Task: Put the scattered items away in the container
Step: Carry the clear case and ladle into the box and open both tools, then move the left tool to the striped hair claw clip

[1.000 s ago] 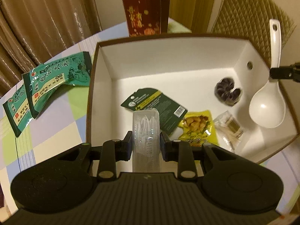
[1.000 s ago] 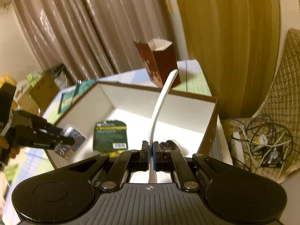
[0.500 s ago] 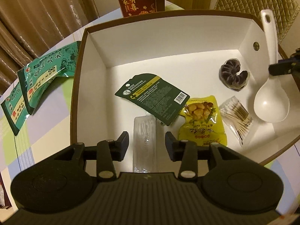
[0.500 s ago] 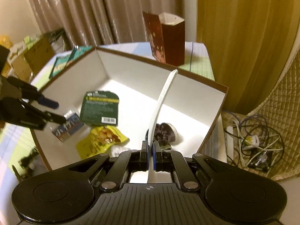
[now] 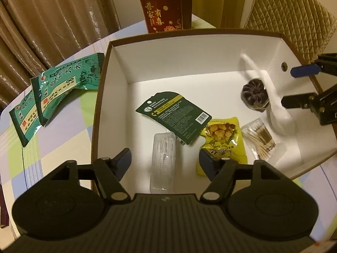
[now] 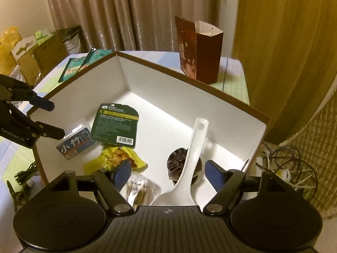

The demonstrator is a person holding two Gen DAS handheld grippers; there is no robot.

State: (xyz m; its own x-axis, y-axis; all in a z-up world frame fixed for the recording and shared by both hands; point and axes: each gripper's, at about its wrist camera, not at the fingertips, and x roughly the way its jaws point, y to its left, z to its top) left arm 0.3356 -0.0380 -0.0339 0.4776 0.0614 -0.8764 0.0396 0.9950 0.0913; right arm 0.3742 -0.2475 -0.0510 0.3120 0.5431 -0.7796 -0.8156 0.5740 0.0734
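White cardboard box [image 5: 118,88] holds six items: toothpick case [image 5: 163,160], face-mask sachet [image 5: 174,116], yellow snack pouch [image 5: 223,143], cotton swabs [image 5: 261,137], dark bun [image 5: 253,93], rice spoon [image 6: 189,160]. Left tongs [image 5: 165,162] and right tongs [image 6: 166,175], just spread, are seen empty. Two green packets [image 5: 56,88] remain on counter [image 5: 52,143].

White spoon [image 6: 189,168] lies inside the box [image 6: 189,80].

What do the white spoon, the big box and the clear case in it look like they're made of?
White spoon: glossy and thick, plastic or ceramic, can't tell which. Big box: matte white cardboard with a brown outside, going by its folded corners. Clear case: see-through hard plastic with thin sticks showing inside.
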